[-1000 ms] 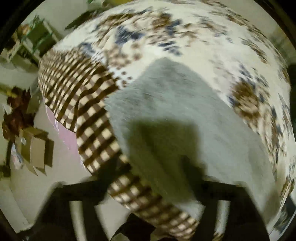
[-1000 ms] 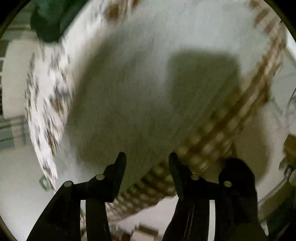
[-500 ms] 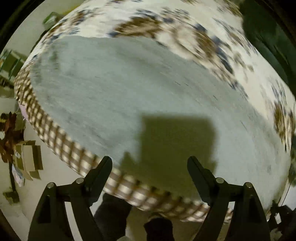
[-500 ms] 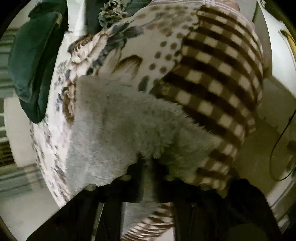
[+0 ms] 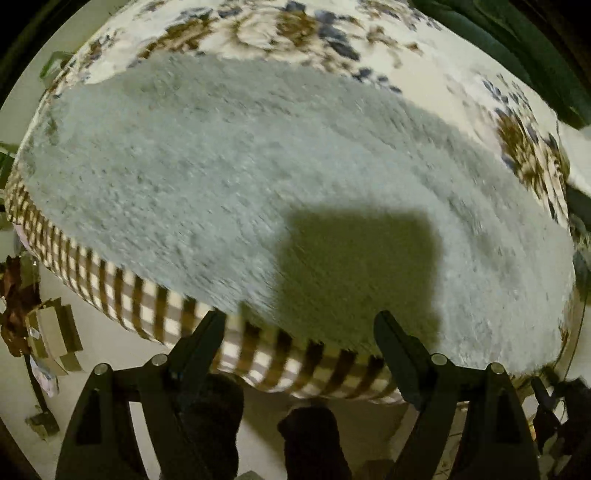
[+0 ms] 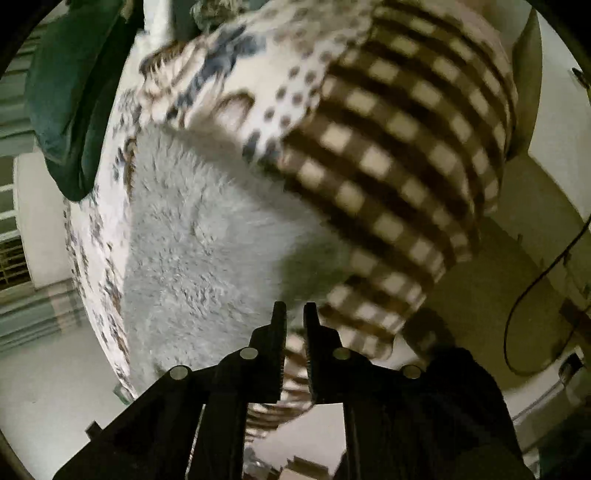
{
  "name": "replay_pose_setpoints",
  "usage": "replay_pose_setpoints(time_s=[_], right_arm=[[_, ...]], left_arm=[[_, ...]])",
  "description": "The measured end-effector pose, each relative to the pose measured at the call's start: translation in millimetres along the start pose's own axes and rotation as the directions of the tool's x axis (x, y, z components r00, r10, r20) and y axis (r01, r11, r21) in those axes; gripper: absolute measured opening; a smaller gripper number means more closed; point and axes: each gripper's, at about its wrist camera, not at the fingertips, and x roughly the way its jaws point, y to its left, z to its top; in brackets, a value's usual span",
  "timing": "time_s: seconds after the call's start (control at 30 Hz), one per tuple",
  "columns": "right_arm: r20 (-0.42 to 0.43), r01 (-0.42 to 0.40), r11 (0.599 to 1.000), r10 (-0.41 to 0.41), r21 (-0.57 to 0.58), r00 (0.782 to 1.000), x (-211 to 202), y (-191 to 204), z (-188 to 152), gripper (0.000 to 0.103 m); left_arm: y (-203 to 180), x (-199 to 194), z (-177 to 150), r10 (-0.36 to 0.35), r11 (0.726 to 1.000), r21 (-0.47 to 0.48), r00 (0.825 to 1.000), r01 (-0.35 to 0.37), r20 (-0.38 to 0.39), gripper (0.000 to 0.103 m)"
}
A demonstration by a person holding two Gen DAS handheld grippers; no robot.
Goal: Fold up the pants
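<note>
The pants [image 5: 240, 177] are light grey and fluffy. They lie spread flat on the bed, reaching its near edge. My left gripper [image 5: 299, 325] is open and empty, held just off that edge above the checked border. In the right wrist view the pants [image 6: 192, 243] lie left of centre. My right gripper [image 6: 294, 314] has its jaws nearly closed, with a thin gap. Its tips sit at the pants' near edge. I cannot tell whether fabric is pinched between them.
The bed has a floral cover [image 5: 303, 29] with a brown checked border [image 5: 147, 306], also in the right wrist view [image 6: 399, 177]. A dark green cushion [image 6: 70, 85] lies at the bed's far side. Cardboard boxes [image 5: 51, 332] stand on the floor. A cable [image 6: 535, 288] hangs at the right.
My left gripper let go, opened and now hangs over the bed edge. My right gripper closed at the pants' edge, then drew back slightly; the grey fabric lies lower there now.
</note>
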Motion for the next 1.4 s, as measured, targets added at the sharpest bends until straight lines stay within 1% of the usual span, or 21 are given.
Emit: replay_pose_setpoints(time_s=[0.07,0.17,0.3,0.33,0.37,0.4,0.43,0.47,0.57,0.67,0.7,0.77,0.83,0.87,0.9,1.0,1.03,1.07,1.2,1.27,1.4], right_arm=[[0.044,-0.018,1.0,0.017,0.018,0.999,-10,-7,6,0.054],[0.045,-0.094,0.993,0.091,0.071,0.995,-9,-17,15,0.054],[0.044,-0.147,0.985,0.143,0.092,0.989,6,-16,22,0.054],[0.04,-0.163,0.983,0.161,0.084,0.986,11,-13,22,0.054],[0.041,-0.17,0.983,0.167,0.075,0.985,15,-9,22,0.049],[0.042,-0.168,0.984,0.166,0.058,0.985,18,-5,22,0.029],[0.038,-0.15,0.988,0.148,0.04,0.988,21,-1,21,0.017],[0.04,-0.117,0.993,0.116,0.017,0.992,21,3,20,0.011],[0.087,-0.078,0.997,0.079,-0.015,0.993,6,8,14,0.008],[0.112,-0.04,0.998,0.045,-0.052,0.993,-7,14,11,0.008],[0.108,-0.012,0.998,0.019,-0.065,0.994,-5,14,10,0.008],[0.079,-0.017,0.997,0.023,-0.071,0.997,3,13,11,0.01],[0.006,-0.04,0.998,0.04,-0.044,0.999,16,9,15,0.024],[-0.005,-0.052,0.998,0.052,-0.03,0.999,18,5,15,0.046],[0.015,-0.073,0.997,0.073,-0.025,0.997,16,0,14,0.057],[0.024,-0.135,0.99,0.136,-0.031,0.99,19,-10,10,0.061],[0.014,-0.158,0.987,0.158,-0.031,0.987,24,-13,9,0.061],[-0.004,-0.182,0.983,0.182,-0.031,0.983,33,-15,9,0.062],[-0.044,-0.258,0.966,0.257,-0.029,0.965,71,-18,12,0.066],[-0.021,-0.291,0.956,0.291,-0.022,0.956,83,-17,14,0.066],[0.038,-0.437,0.899,0.436,0.019,0.899,92,-26,12,0.066]], left_arm=[[-4,7,-3,-0.028,0.999,-0.029,0.999,0.027,-0.022,0.083],[-5,18,-4,-0.085,0.988,-0.131,0.995,0.078,-0.048,0.083],[-8,41,-4,-0.204,0.943,-0.283,0.976,0.175,-0.08,0.082],[-12,47,-3,-0.223,0.933,-0.304,0.972,0.193,-0.068,0.073],[-14,52,-2,-0.234,0.929,-0.308,0.97,0.206,-0.058,0.045],[-18,56,-1,-0.235,0.93,-0.305,0.97,0.205,-0.063,0.03],[-21,61,-1,-0.227,0.934,-0.298,0.971,0.196,-0.073,0.017],[-21,59,-2,-0.227,0.934,-0.297,0.972,0.199,-0.062,0.01],[-20,39,-9,-0.229,0.94,-0.261,0.973,0.218,-0.009,0.008],[-20,30,-17,-0.234,0.945,-0.237,0.972,0.226,-0.007,0.009],[-21,31,-19,-0.23,0.948,-0.228,0.973,0.221,-0.014,0.009],[-24,34,-16,-0.204,0.96,-0.204,0.978,0.193,-0.034,0.012],[-33,34,-13,-0.204,0.964,-0.18,0.978,0.195,-0.033,0.012],[-39,33,-10,-0.193,0.969,-0.163,0.981,0.186,-0.024,0.015],[-43,30,-7,-0.178,0.974,-0.144,0.984,0.174,-0.012,0.018],[-58,26,6,-0.125,0.991,-0.054,0.992,0.126,0.021,0.053],[-64,30,14,-0.107,0.994,-0.018,0.994,0.108,0.031,0.075],[-69,32,16,-0.093,0.996,0.005,0.995,0.093,0.04,0.081],[-83,35,22,-0.064,0.997,0.041,0.997,0.063,0.039,0.081],[-83,26,19,-0.089,0.995,0.042,0.994,0.087,0.058,0.081],[-74,17,16,-0.114,0.993,0.031,0.989,0.111,0.091,0.081]])
